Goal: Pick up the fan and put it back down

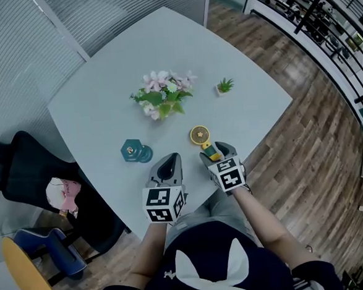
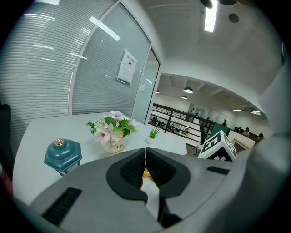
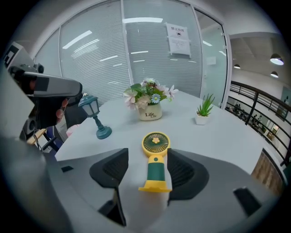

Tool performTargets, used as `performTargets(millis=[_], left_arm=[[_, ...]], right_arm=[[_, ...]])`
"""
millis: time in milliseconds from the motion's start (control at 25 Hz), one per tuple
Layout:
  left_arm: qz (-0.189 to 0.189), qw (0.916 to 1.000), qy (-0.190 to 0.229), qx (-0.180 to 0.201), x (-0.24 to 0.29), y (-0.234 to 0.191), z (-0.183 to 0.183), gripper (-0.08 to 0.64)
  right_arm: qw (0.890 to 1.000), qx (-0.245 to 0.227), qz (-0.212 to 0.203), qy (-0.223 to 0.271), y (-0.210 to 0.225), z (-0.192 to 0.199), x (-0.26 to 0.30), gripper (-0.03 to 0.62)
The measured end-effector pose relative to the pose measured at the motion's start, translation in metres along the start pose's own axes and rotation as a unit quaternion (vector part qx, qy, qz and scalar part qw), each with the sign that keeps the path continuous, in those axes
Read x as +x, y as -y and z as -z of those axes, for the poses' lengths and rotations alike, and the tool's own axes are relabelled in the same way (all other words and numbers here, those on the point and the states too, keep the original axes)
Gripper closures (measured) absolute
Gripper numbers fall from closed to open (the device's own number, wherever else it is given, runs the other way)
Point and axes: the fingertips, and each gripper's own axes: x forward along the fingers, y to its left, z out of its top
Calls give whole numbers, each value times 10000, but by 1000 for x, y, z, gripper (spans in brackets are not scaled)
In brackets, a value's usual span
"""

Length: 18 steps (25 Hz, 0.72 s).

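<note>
A small hand fan [image 3: 155,164] lies flat on the pale table [image 1: 97,97], with a round yellow head, a green handle and a yellow foot; it also shows in the head view [image 1: 201,137]. My right gripper [image 3: 146,160] is open and low over the table. The fan's handle lies between its jaws, close to the right pad [image 3: 179,170] and well apart from the left one. In the head view the right gripper [image 1: 214,152] is at the fan's foot end. My left gripper [image 2: 145,157] is shut with nothing in it and hovers beside it [image 1: 170,165], near the table's front edge.
A vase of pink flowers [image 1: 162,94] stands mid-table, a small potted plant [image 1: 225,86] to its right, and a teal lantern [image 1: 135,152] just ahead of the left gripper. A black chair [image 1: 22,174] stands left of the table. Wooden floor lies beyond the right edge.
</note>
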Motion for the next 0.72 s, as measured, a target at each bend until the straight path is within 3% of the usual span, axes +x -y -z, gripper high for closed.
performTargets(millis=[720], left_arm=[[90, 9994, -317, -65, 21, -17, 16, 538]], right_arm=[[9973, -250, 111, -682, 12, 31, 44, 352]])
